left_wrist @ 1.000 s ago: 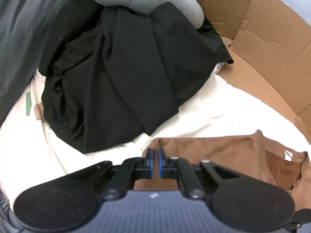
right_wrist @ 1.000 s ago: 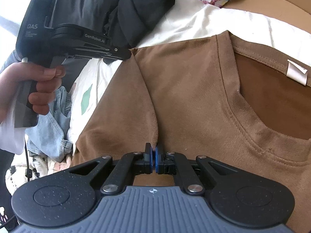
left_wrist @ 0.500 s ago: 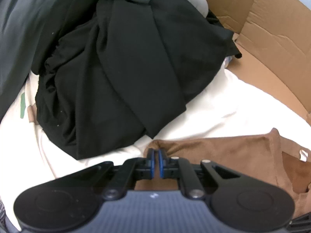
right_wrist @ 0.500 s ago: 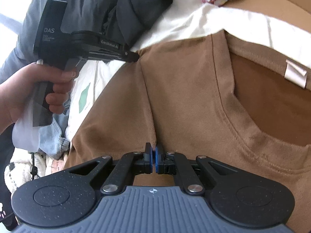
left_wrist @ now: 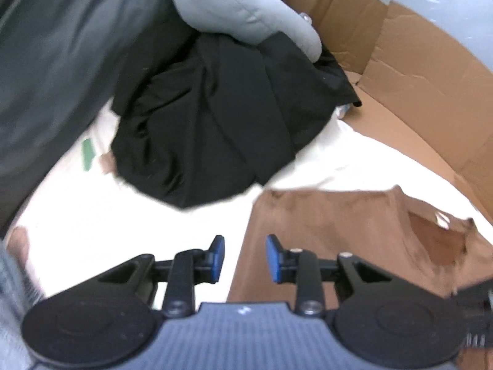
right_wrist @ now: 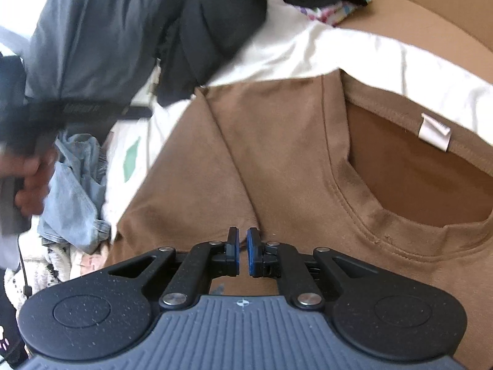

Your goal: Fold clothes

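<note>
**Brown tee laid out, sleeve fold lying over chest**

On top of the white garment (right_wrist: 354,52), a brown T-shirt (right_wrist: 292,141) is lying spread, collar and neck label (right_wrist: 434,131) facing up. One side panel of it is lying turned in over the chest, its crease running diagonally from the shoulder corner down toward the right gripper (right_wrist: 243,254).

Step, as a judgement: a side or sleeve fold on the brown T-shirt looks laid and let go. Next move probably calls for a fresh pinch on another edge or the hem of the tee, both jaws low and flat so only one layer is being taken. Hem is out of view, so which edge can't be settled.

Right gripper is sitting at the near end of the crease, jaws a narrow slit apart, nothing clearly clamped between the blue pads; cloth is just past the tips.

Left gripper (left_wrist: 243,257) is hovering over the left edge of the brown T-shirt, jaws moderately wide, holding nothing. The left hand (right_wrist: 29,182) is showing blurred at the side.

Beyond the tee, a black garment (left_wrist: 209,129) is heaped with grey ones, cardboard box (left_wrist: 416,71) behind, denim (right_wrist: 74,191) to the left.
</note>
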Action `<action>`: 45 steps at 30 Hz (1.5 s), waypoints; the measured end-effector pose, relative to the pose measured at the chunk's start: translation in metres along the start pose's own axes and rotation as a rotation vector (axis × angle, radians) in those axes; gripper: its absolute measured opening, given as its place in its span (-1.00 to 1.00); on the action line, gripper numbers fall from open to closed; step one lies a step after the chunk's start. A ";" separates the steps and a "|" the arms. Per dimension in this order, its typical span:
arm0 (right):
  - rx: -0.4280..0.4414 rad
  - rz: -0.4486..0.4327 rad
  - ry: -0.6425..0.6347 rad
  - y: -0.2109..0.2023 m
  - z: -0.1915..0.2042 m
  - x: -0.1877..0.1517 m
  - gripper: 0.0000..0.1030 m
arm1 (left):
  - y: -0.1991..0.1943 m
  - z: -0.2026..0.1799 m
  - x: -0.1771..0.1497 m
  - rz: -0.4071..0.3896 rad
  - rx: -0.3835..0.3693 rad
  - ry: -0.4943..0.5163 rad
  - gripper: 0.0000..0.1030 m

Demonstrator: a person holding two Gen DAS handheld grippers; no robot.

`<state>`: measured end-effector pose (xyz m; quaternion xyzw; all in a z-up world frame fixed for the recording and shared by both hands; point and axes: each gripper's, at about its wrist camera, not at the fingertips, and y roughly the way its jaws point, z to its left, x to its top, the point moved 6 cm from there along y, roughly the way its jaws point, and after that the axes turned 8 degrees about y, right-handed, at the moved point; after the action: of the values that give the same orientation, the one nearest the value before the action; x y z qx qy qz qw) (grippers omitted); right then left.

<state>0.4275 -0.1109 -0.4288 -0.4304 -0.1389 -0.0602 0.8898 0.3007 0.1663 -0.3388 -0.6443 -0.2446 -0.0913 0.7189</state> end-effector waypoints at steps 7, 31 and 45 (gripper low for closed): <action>0.044 -0.010 -0.033 -0.015 0.020 -0.010 -0.20 | -0.051 0.010 -0.041 0.004 0.001 0.041 -0.30; -0.050 -0.123 -0.155 -0.006 0.031 -0.022 -0.22 | -0.026 -0.002 -0.144 -0.040 -0.167 -0.211 -0.26; -0.053 -0.112 -0.150 0.015 0.035 -0.017 -0.25 | 0.006 -0.034 -0.164 -0.041 -0.245 -0.291 -0.26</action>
<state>0.4078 -0.0739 -0.4246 -0.4485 -0.2273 -0.0811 0.8606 0.1693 0.1043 -0.4227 -0.7282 -0.3461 -0.0411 0.5902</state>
